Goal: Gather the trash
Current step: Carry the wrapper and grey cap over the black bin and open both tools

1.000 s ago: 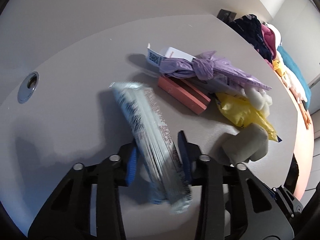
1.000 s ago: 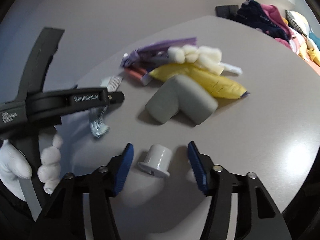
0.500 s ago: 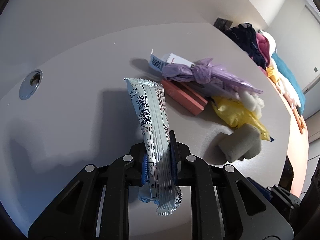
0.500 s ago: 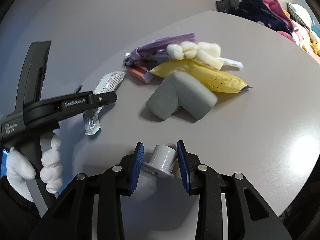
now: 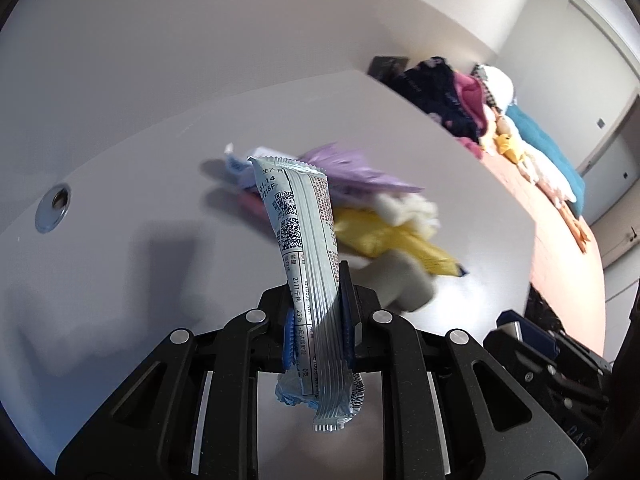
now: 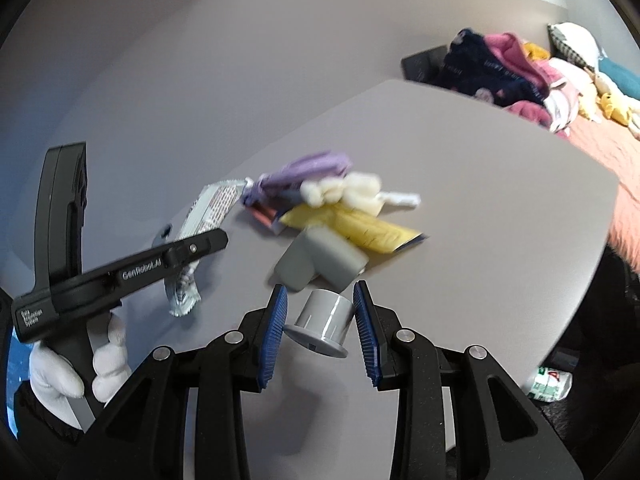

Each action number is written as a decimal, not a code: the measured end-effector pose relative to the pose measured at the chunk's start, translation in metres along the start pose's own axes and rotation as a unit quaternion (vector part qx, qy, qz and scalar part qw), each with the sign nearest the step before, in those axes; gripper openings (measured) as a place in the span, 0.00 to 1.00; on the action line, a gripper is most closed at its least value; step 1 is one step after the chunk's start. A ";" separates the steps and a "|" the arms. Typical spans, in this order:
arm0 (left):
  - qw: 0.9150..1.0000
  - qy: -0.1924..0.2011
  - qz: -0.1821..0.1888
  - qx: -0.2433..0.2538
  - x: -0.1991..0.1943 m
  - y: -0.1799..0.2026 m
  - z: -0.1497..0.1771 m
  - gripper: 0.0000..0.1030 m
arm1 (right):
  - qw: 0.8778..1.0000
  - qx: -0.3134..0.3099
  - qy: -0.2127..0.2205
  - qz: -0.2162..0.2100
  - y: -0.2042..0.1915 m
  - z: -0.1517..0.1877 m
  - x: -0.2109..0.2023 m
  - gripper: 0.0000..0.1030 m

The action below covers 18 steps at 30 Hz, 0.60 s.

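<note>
My left gripper [image 5: 318,332] is shut on a long silvery-blue snack wrapper [image 5: 306,248], which stands up off the grey table [image 5: 120,248]. In the right wrist view the same wrapper [image 6: 208,216] sticks out past the left gripper's black finger [image 6: 200,246], held by a white-gloved hand [image 6: 76,364]. My right gripper [image 6: 320,330] is shut on a small grey flanged plastic cap [image 6: 326,320], lifted above the table [image 6: 500,208]. Behind lies a trash pile: a purple bag [image 6: 308,168], white foam [image 6: 344,192], a yellow packet [image 6: 356,228], a grey foam corner piece [image 6: 320,258].
A metal grommet hole [image 5: 54,208] is set in the table at the left. Folded clothes and soft toys [image 6: 532,76] lie on a pink surface at the back right. A green-and-white packet [image 6: 550,382] lies below the table's right edge.
Both grippers closed, the left on the wrapper and the right on the grey cap, then rose off the table with them. The wrapper now stands upright in the jaws.
</note>
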<state>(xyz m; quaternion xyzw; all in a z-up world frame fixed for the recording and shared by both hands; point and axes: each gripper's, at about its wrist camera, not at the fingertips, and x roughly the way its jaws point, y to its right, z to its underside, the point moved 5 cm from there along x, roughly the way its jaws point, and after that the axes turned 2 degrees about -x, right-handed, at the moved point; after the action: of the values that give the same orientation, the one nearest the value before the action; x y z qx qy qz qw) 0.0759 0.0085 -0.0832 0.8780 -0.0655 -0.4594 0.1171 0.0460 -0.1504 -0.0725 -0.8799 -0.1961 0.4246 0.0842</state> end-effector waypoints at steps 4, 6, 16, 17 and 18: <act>1.000 0.008 0.016 0.019 -0.007 0.025 -0.004 0.16 | 1.000 0.008 0.026 0.010 0.012 -0.008 -0.021 0.35; 0.999 0.011 0.024 0.032 -0.008 0.040 -0.006 0.16 | 0.999 0.012 0.036 0.015 0.018 -0.010 -0.031 0.35; 0.994 0.013 0.071 0.087 -0.007 0.107 -0.005 0.16 | 0.995 0.038 0.075 0.047 0.058 -0.008 -0.079 0.35; 0.993 0.012 0.076 0.093 -0.007 0.113 -0.005 0.16 | 0.995 0.040 0.078 0.050 0.062 -0.008 -0.083 0.35; 0.992 0.011 0.080 0.098 -0.006 0.120 -0.004 0.16 | 0.994 0.043 0.082 0.055 0.067 -0.007 -0.088 0.35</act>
<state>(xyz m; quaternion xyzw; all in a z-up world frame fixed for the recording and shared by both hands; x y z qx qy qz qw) 0.0748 -0.1050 -0.0440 0.8825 -0.1785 -0.4298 0.0675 0.0204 -0.2475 -0.0258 -0.9167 -0.1215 0.3631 0.1144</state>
